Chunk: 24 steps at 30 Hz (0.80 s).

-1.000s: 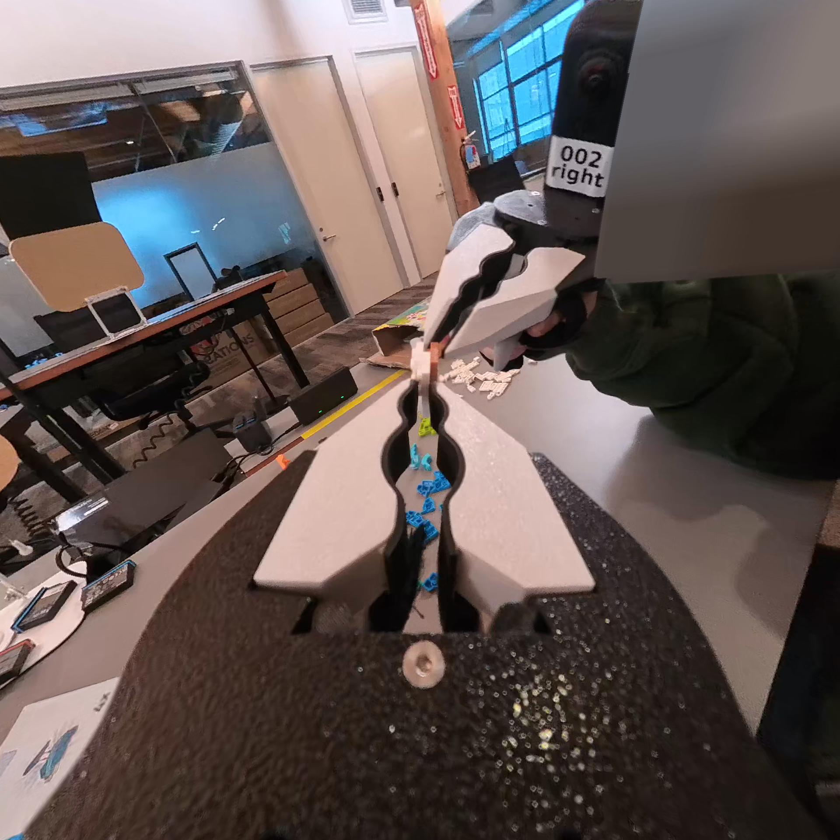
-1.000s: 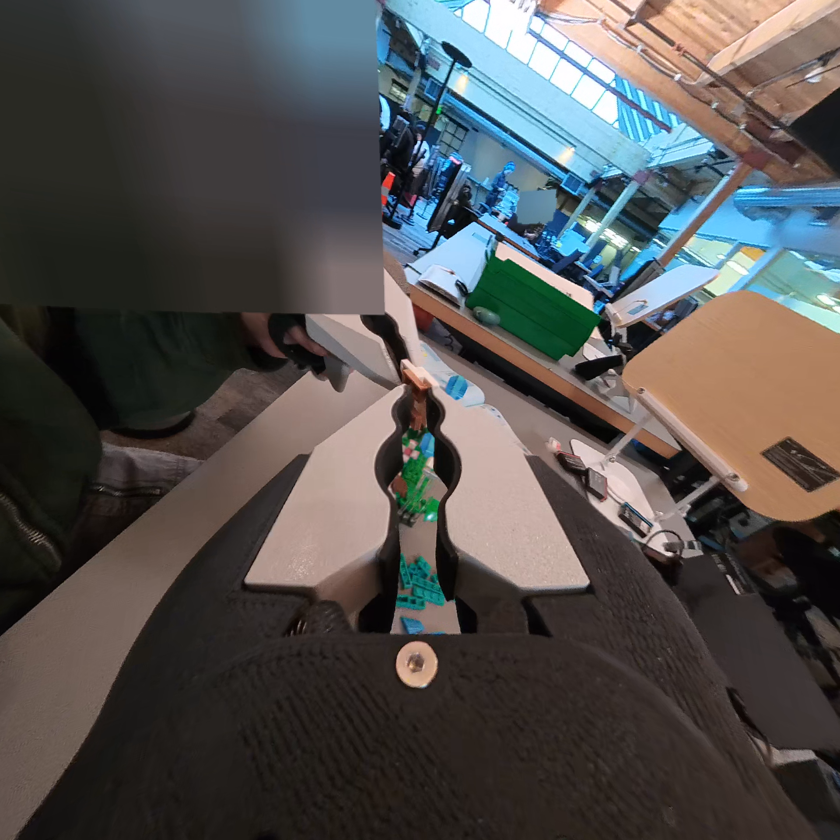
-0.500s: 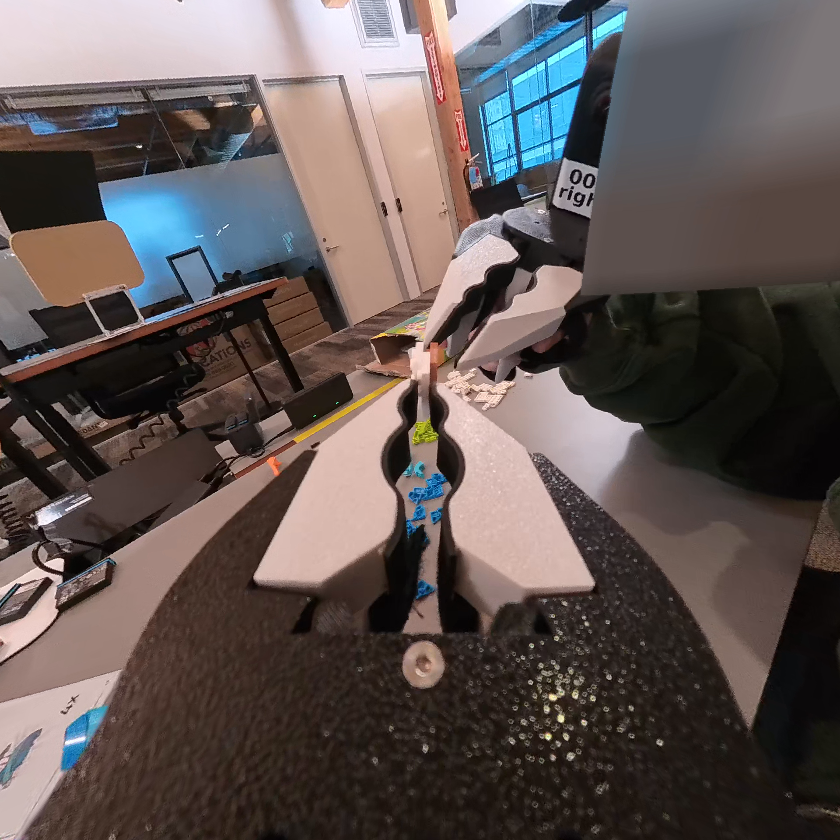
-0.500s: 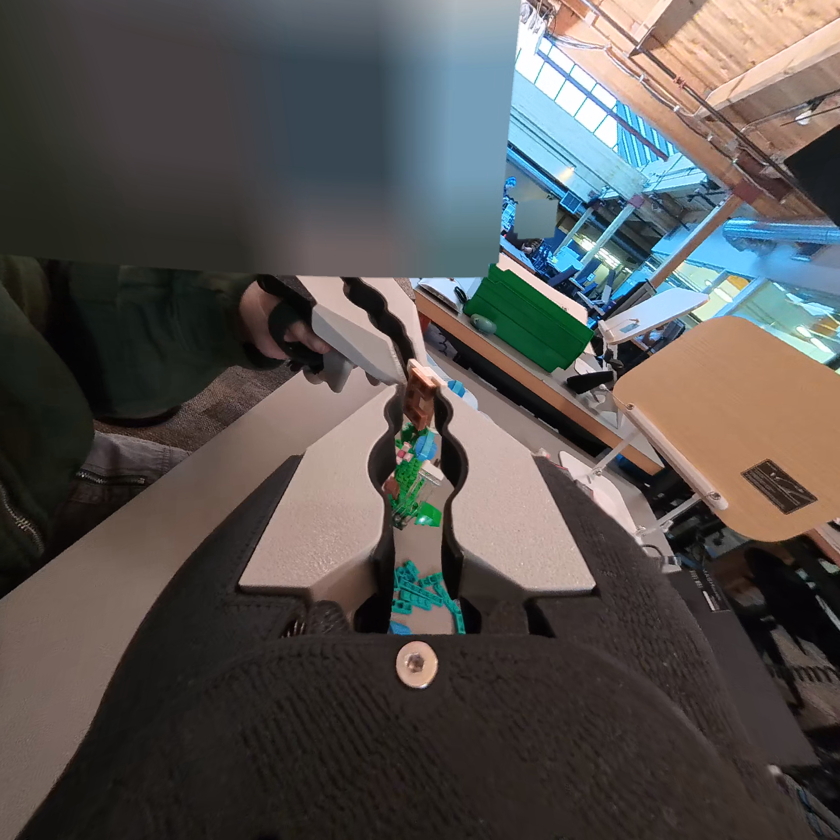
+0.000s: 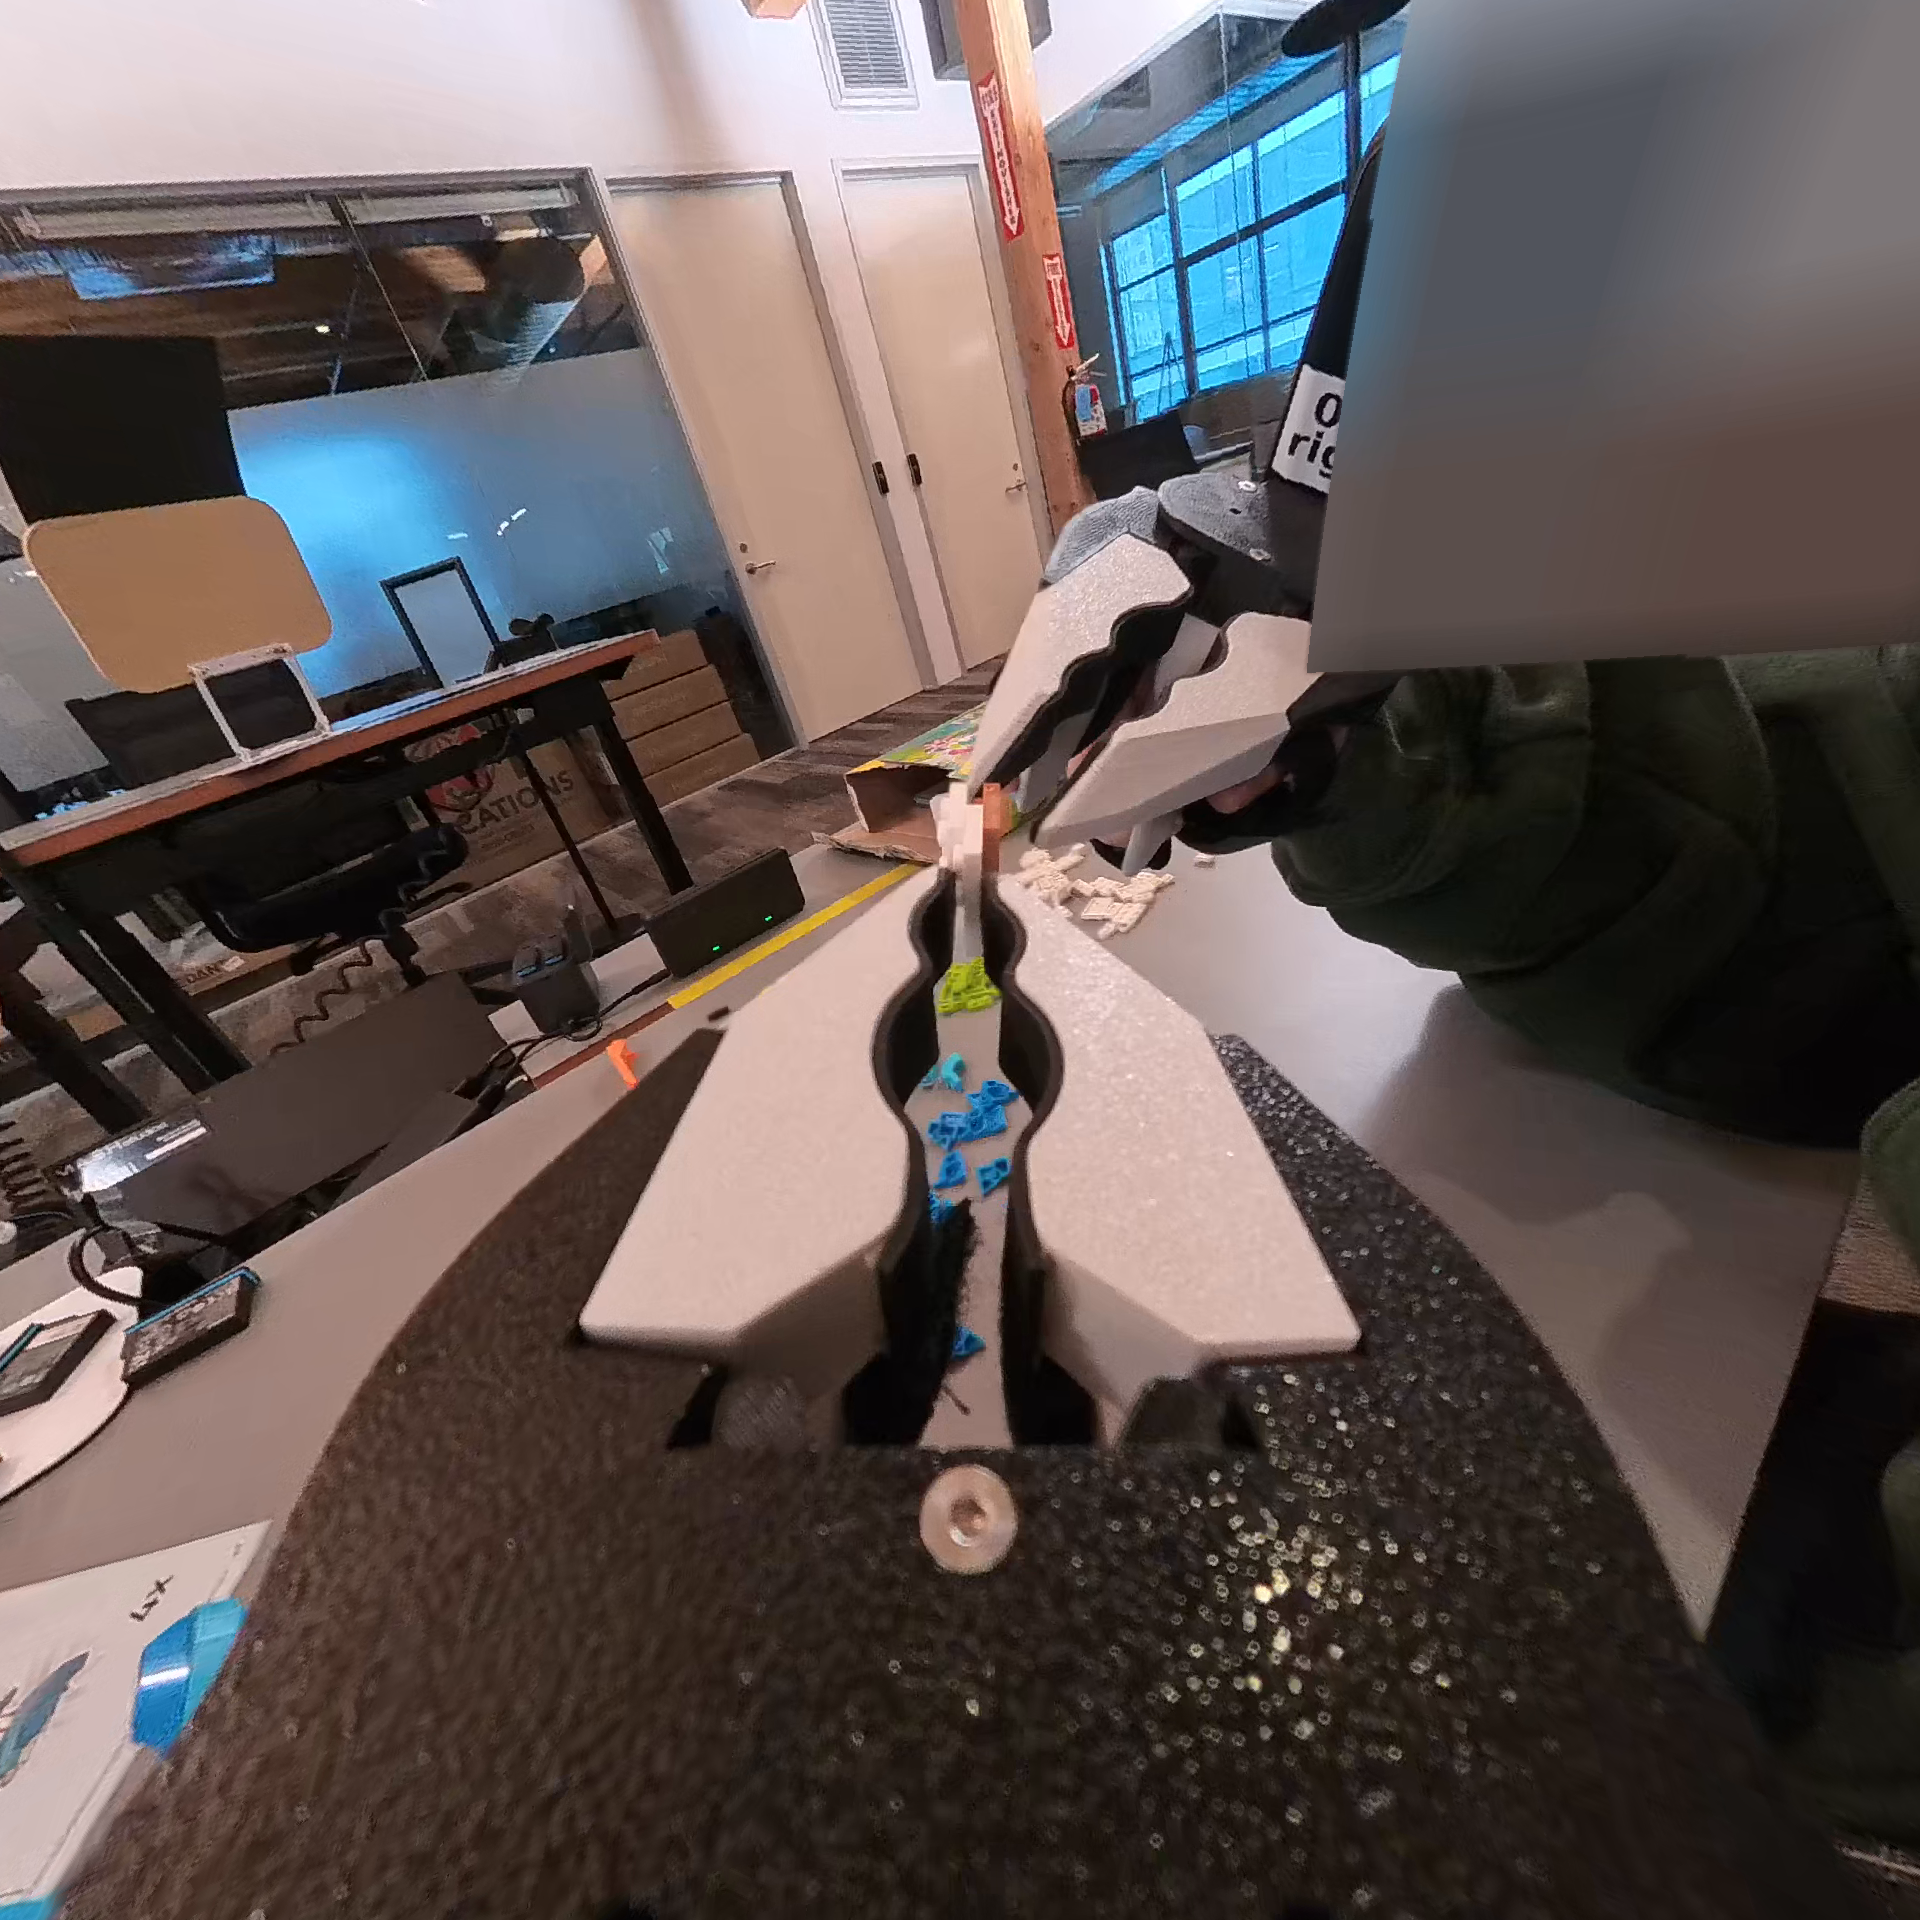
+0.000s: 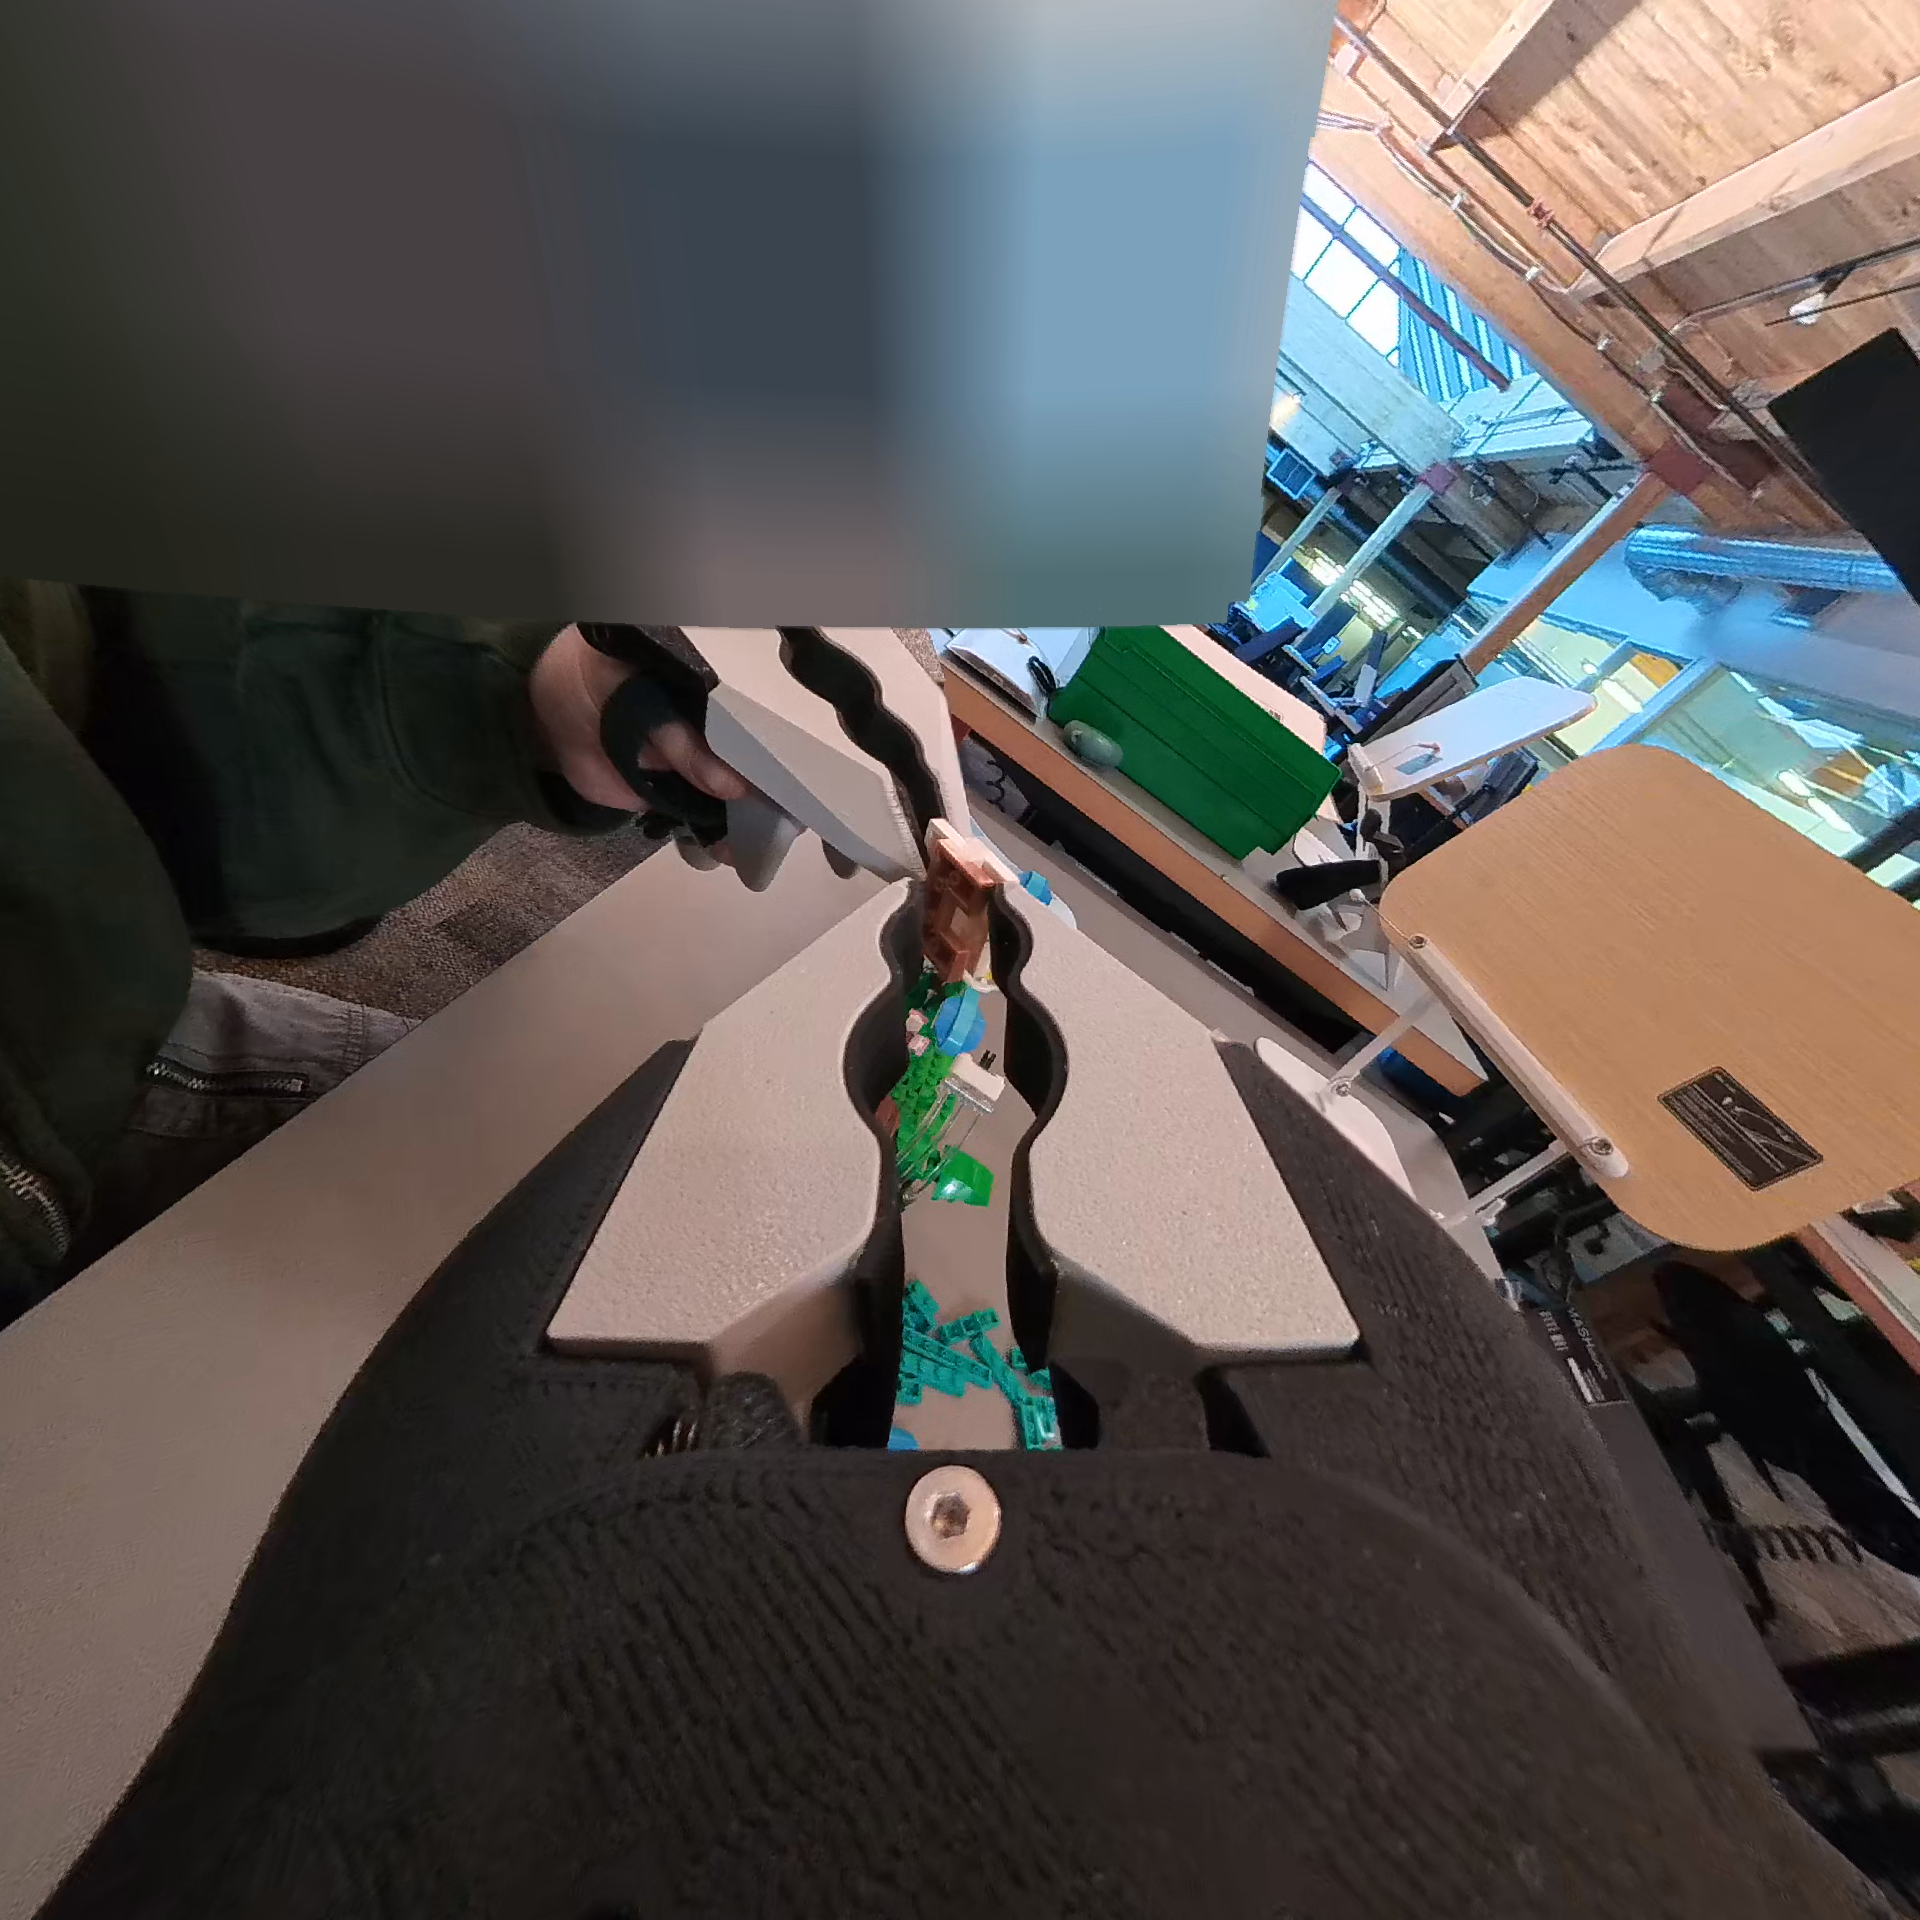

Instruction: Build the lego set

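- Lego pieces: we hold a white piece (image 5: 964, 862) in the left gripper (image 5: 966, 883), closed on it at the tips; a brown piece (image 6: 956, 909) sits in the right gripper (image 6: 951, 914), closed on it too.
- Both pieces meet in the air above the grey table (image 5: 1299, 1039), white touching brown.
- Around, on the table: blue bits (image 5: 971, 1127), a lime bit (image 5: 966, 987), a white pile (image 5: 1091, 894), teal bits (image 6: 961, 1361) and a green build (image 6: 935, 1112) w/ a blue round part.
- Near the left edge: an instruction sheet (image 5: 94, 1673) and small black devices (image 5: 187, 1320).
- A person's green sleeve (image 5: 1558, 883) lies on the right side of the table; the middle is free.
- Table's far edge is close behind the white pile; a cardboard box (image 5: 904, 800) lies there.
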Available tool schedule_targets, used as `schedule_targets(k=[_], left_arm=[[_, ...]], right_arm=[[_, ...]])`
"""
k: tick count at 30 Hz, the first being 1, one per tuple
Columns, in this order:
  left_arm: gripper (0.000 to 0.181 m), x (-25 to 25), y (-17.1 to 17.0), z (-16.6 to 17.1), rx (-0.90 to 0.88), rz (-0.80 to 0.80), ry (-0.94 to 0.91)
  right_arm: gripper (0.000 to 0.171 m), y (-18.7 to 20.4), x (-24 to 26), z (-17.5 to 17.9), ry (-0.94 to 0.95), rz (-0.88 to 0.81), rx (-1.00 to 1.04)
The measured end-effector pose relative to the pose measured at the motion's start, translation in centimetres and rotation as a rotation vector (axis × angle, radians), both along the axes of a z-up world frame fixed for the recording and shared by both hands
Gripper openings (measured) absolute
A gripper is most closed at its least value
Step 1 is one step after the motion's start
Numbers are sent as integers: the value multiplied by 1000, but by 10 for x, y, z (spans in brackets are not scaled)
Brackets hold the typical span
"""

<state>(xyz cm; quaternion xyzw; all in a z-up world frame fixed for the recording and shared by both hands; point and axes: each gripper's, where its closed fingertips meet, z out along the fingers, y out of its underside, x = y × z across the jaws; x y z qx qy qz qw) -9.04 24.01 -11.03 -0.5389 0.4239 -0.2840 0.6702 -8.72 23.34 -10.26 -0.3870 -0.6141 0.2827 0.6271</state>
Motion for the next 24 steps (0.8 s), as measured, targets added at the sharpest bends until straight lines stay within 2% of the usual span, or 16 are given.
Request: schedule_targets(k=[5,9,13,17,22,24], left_arm=[[2,0,0,1,15,8,4],[2,-1,5,2,-86,19,-55],[2,-1,9,5,-307,-27,-210],[2,0,10,3,-431,-76,-259],[2,1,12,-10,-495,-65,-208],[2,5,8,-11,-522,-102,-216]], right_arm=[[10,0,0,0,-3,-8,24],[18,4,-2,-2,-17,-57,90],[32,10,-5,-7,-76,-188,365],[40,18,-6,-13,-191,-339,729],[40,15,-7,-11,-196,-368,873],[33,17,-8,-16,-256,-379,911]])
